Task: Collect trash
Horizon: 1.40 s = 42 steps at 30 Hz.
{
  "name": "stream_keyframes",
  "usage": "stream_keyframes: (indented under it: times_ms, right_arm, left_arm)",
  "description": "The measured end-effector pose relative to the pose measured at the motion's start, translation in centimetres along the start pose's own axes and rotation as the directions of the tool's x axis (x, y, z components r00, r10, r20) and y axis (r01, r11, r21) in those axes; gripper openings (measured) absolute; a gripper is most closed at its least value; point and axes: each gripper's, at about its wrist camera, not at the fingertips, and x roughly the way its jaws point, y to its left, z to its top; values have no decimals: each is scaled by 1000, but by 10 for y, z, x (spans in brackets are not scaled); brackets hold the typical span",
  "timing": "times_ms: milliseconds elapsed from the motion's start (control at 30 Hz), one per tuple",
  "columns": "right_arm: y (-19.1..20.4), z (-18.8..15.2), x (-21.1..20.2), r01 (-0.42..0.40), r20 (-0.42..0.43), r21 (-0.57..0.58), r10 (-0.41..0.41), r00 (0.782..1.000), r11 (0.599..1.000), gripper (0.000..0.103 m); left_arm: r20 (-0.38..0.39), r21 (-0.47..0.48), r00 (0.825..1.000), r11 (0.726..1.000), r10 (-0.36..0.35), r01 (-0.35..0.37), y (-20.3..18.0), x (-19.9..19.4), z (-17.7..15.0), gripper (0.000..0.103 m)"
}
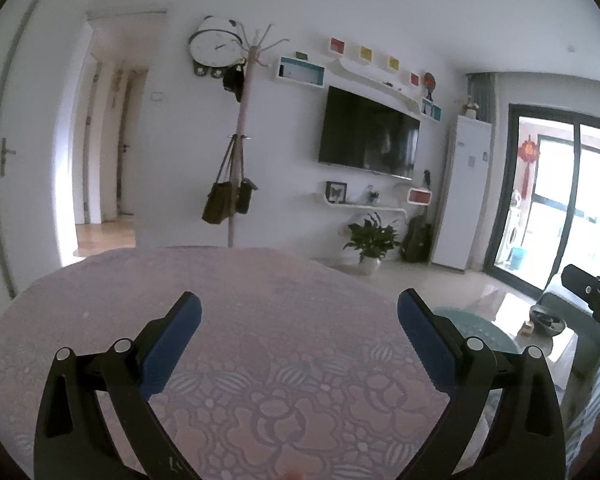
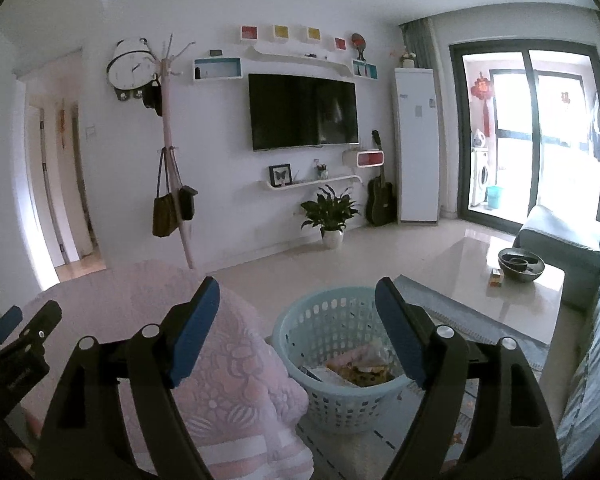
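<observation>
The left tongs (image 1: 299, 312) were wide open and held nothing. They hung over a round surface (image 1: 260, 280) with a pink flowery cloth. No trash showed on the cloth in front of them.

The right tongs (image 2: 297, 300) were wide open too, and empty. They sat past the edge of the pink cloth, out over the floor. Just ahead of them and a bit lower stood a light blue basket (image 2: 320, 392) with holes in its sides. It rested on the floor, right beside the hanging cloth. Inside it lay some trash (image 2: 360, 368), like crumpled wrappers, with yellow and white bits.

So the basket lay straight in front of the right tongs, between their two blue pads in that view. From the left tongs it lay off to the right and down; only a bit of its rim showed there. The right tongs were much nearer to it. The basket was round, so it had no long side to line up with.

It looked like most of the job might be done, since no loose trash showed anywhere near the tongs.

Farther off stood a low table with a dark bowl (image 2: 521, 265).
</observation>
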Motion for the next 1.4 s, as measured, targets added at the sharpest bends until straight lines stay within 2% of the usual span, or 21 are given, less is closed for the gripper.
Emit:
stream_keyframes:
  times_ms: [167, 467, 900, 1400]
  right_arm:
    - [0, -1, 6, -22, -24, 4, 22, 999, 1000, 76]
    - [-5, -3, 11, -17, -36, 10, 17, 999, 1000, 76]
    - [-11, -3, 15, -14, -49, 15, 14, 999, 1000, 77]
    - [-12, -8, 14, -1, -34, -1, 1, 999, 1000, 78]
  left_arm:
    - [-12, 6, 1000, 1000, 4, -4, -2, 4, 0, 95]
    - [-25, 45, 999, 999, 29, -28, -13, 6, -3, 96]
    - [-41, 47, 999, 999, 26, -24, -15, 9, -5, 96]
    - [-51, 46, 998, 999, 21, -19, -12, 12, -7, 96]
